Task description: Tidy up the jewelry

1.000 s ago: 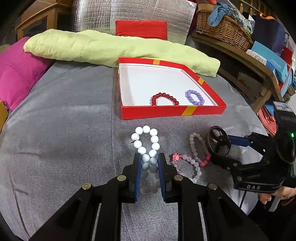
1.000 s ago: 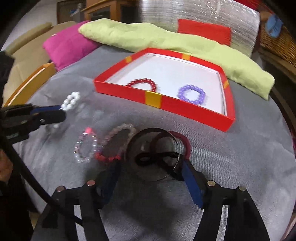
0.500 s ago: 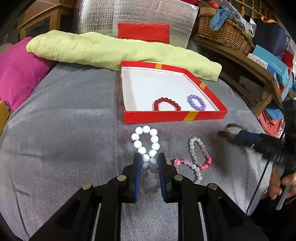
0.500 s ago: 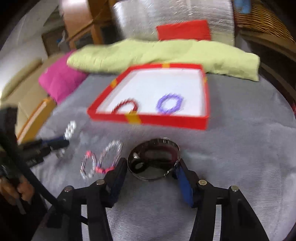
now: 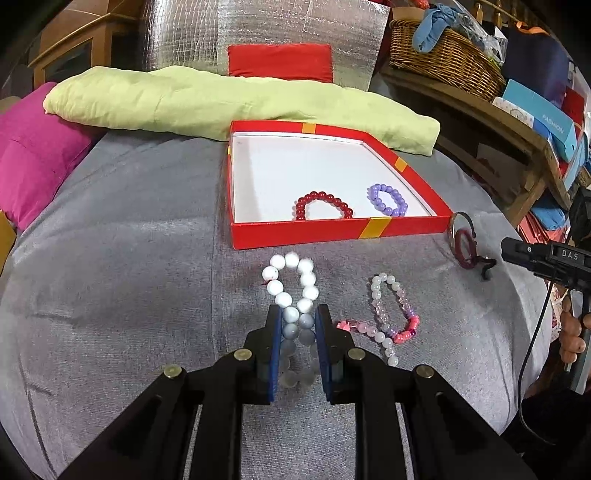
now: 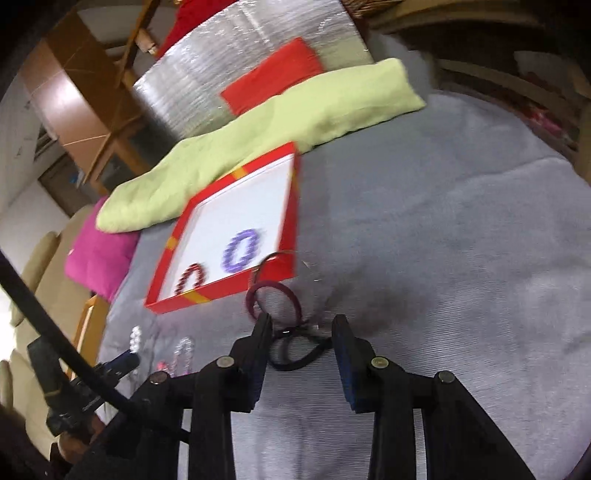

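My left gripper [image 5: 297, 317] is shut on a white bead bracelet [image 5: 291, 284] that lies on the grey cloth. A pink and clear bead bracelet [image 5: 391, 317] lies just right of it. The red box [image 5: 332, 230] holds a red bead bracelet [image 5: 323, 205] and a purple one [image 5: 388, 199]. My right gripper [image 6: 301, 334] is open, its view tilted. A black hair tie [image 6: 295, 350] lies between its fingers, a maroon one [image 6: 273, 299] just ahead, with a thin metal ring [image 5: 456, 225] by the box's corner [image 6: 288, 273].
A green cushion [image 5: 221, 99] and a pink cushion [image 5: 33, 155] lie behind and left of the box. A wooden shelf with a wicker basket [image 5: 443, 55] stands at the right. A silver foil panel [image 5: 295, 33] stands at the back.
My right gripper carried the ring and hair ties toward the box's right corner, opened and let them go on the cloth, and its view rolled. My left gripper stayed shut on the white bracelet.
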`<state>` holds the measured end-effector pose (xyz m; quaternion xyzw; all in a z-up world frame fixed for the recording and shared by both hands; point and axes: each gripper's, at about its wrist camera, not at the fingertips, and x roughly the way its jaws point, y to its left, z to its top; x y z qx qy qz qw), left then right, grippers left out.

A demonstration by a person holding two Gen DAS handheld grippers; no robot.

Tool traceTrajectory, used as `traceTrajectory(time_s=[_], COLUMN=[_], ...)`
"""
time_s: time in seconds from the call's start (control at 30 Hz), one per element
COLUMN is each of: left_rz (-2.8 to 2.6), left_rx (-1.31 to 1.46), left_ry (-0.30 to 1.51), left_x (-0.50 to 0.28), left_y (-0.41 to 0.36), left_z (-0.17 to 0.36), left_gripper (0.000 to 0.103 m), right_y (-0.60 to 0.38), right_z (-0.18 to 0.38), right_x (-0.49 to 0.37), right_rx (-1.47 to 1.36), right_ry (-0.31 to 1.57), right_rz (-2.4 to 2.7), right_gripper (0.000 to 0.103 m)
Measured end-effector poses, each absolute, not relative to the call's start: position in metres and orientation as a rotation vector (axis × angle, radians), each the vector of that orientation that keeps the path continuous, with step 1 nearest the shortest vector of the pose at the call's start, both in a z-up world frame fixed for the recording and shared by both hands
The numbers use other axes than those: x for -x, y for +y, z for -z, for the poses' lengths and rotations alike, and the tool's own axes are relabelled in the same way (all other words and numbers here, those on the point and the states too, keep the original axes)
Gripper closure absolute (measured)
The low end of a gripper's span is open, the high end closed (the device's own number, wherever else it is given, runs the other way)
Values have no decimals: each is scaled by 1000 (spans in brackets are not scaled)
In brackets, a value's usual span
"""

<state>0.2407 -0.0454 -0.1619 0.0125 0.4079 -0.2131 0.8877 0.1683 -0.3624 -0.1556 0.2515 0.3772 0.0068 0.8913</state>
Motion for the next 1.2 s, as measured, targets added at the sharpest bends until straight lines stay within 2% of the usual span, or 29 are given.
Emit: traceTrajectory(time_s=[0.2,0.23,0.27,0.3,0.4,0.43,0.47,0.5,0.73,0.87,0.97,1.03,1.2], left_rz=[439,440,442,441,443,443,443,443,429,430,428,422,394], left_rx=[-19,-16,-12,-8,-3,-4,-5,-7,-1,-1,9,11,47], left_ry=[841,838,836,836,840,842,844,844,854,852,857,867,902], left_x=[-240,-240,-240,-240,-241,-241,-241,-241,-242,-242,-243,-244,-250], left_y=[-43,-43,-42,-41,-40,-40,-41,-41,-39,-39,-38,-36,-25], left_z=[160,160,159,159,159,159,159,159,161,161,162,163,168], left_gripper=[84,84,84,84,84,84,84,84,84,84,84,84,84], right_y=[-361,-361,-362,-365,-369,-367,-363,-359,-292,-316,-345,-355,-353], right_z=[158,159,160,163,170,175,180,184,169,159,158,158,180], right_x=[-171,-172,-173,-173,-174,-177,-180,-182,-184,-182,-181,-182,-202], right_rx=[-526,-529,-542,-558,-612,-619,-622,-620,-456,-488,-553,-494,-430], right_ry=[812,814,821,826,823,846,878,898,933,871,789,755,887], right_rz=[-27,-26,-14,1,12,3,-12,-31,-368,-246,-81,57,109], right_gripper=[65,57,44,39,39,44,59,64,65,50,50,50,51])
